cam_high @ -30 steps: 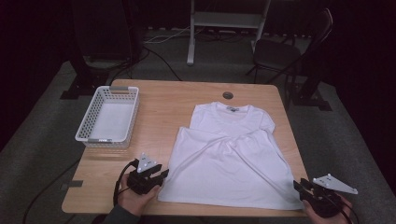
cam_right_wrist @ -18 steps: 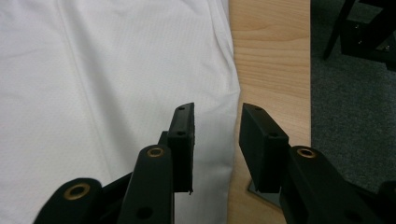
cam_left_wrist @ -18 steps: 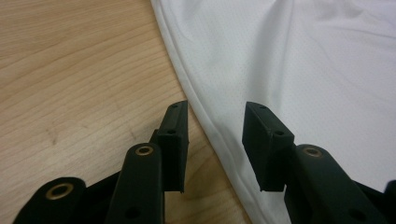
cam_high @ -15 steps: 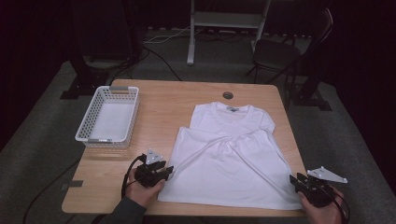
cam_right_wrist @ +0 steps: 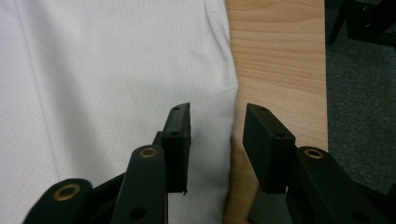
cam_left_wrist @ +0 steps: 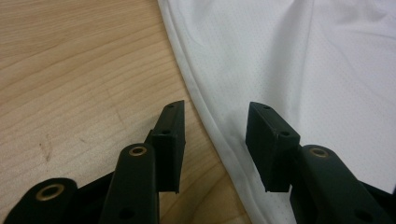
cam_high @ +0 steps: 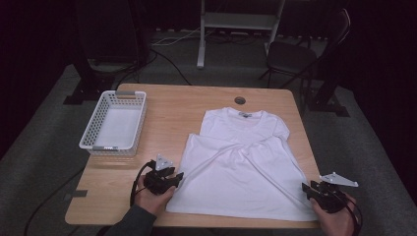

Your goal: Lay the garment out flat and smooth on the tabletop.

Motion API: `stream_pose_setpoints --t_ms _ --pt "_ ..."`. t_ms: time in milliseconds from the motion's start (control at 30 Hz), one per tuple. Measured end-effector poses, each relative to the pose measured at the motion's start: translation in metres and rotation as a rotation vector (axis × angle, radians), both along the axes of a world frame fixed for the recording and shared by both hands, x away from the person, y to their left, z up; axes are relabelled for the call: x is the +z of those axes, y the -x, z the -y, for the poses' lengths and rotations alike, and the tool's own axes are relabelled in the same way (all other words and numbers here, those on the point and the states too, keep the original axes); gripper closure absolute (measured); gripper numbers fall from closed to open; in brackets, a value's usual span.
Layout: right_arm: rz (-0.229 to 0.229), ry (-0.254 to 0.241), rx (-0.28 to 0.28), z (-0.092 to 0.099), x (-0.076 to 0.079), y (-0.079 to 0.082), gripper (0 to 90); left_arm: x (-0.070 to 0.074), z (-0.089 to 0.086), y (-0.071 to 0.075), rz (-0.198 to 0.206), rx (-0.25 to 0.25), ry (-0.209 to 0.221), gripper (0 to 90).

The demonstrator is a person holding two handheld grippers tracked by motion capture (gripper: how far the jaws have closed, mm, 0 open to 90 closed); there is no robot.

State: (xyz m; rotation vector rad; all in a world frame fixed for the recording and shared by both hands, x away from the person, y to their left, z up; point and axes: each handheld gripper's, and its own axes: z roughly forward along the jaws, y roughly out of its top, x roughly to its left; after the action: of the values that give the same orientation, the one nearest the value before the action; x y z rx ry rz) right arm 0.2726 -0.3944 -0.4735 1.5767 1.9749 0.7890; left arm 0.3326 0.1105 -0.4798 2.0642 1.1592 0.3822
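High view: a white T-shirt [cam_high: 243, 169] lies flat, front up, on the right half of a light wooden table [cam_high: 177, 105], collar toward the far edge and hem toward the person.
Change, left gripper [cam_high: 169, 178]: since a second ago it has slid a little along the near left side of the shirt and now sits at the hem's left corner; its jaws have just been opening.
Change, right gripper [cam_high: 309, 189]: it has moved in from the table's near right corner to the hem's right corner; its jaws have just been opening too.
Unchanged: shirt and white basket [cam_high: 114, 123] lie where they lay before.
Left gripper view: the two black jaws stand apart and straddle the shirt's folded side seam, one over bare wood, the other over cloth; nothing is pinched.
Right gripper view: the jaws stand apart and straddle the shirt's right edge, one over cloth, one over wood; the cloth is not gripped.
Shirt fabric: thin knit with a fine dotted weave, soft diagonal creases across the chest, a stitched hem along the edges.
Table: pale wood grain, rounded corners, a round cable hole [cam_high: 240, 100] near the far edge.
Basket: rectangular plastic with slotted walls, at the table's left side, well apart from the shirt.
Jaws: flat matte black blocks on arms with brass-ringed holes.
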Motion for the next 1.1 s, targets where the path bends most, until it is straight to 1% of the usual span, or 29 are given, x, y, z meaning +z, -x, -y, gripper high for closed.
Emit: stream_pose_setpoints --t_ms 33,100,300,400,567,667,767,967,1033,1100 --pt "-0.002 -0.001 0.002 0.0 0.0 -0.001 60.8 0.0 0.001 0.0 0.002 -0.001 0.001 58.0" --pt "-0.005 0.0 0.002 0.0 -0.001 -0.002 60.6 0.0 0.002 0.0 0.007 -0.003 -0.01 57.4" --pt "-0.011 -0.005 0.0 0.0 -0.002 -0.005 60.1 0.0 0.005 -0.001 0.003 -0.012 -0.008 56.5" --pt "-0.017 -0.016 -0.008 0.001 -0.002 -0.005 59.2 0.0 0.007 -0.001 0.001 -0.022 -0.007 56.4" --pt "-0.019 -0.022 0.0 0.0 -0.002 -0.005 60.9 -0.001 0.01 0.0 0.011 -0.025 -0.009 56.5" --pt "-0.026 -0.03 0.006 0.0 -0.002 -0.006 64.0 0.0 0.012 0.0 0.02 -0.027 -0.027 58.6" --pt "-0.032 -0.032 0.014 0.0 -0.002 -0.007 66.7 0.0 0.014 0.001 0.02 -0.031 -0.031 61.8" --pt "-0.037 -0.035 0.019 -0.001 -0.001 -0.007 71.5 0.0 0.016 0.001 0.018 -0.032 -0.026 66.4" --pt "-0.039 -0.034 0.019 -0.002 -0.001 -0.007 72.9 0.0 0.018 0.002 0.021 -0.039 -0.031 67.7" --pt "-0.04 -0.031 0.025 -0.003 -0.001 -0.007 76.4 0.0 0.019 0.002 0.019 -0.044 -0.029 71.7"
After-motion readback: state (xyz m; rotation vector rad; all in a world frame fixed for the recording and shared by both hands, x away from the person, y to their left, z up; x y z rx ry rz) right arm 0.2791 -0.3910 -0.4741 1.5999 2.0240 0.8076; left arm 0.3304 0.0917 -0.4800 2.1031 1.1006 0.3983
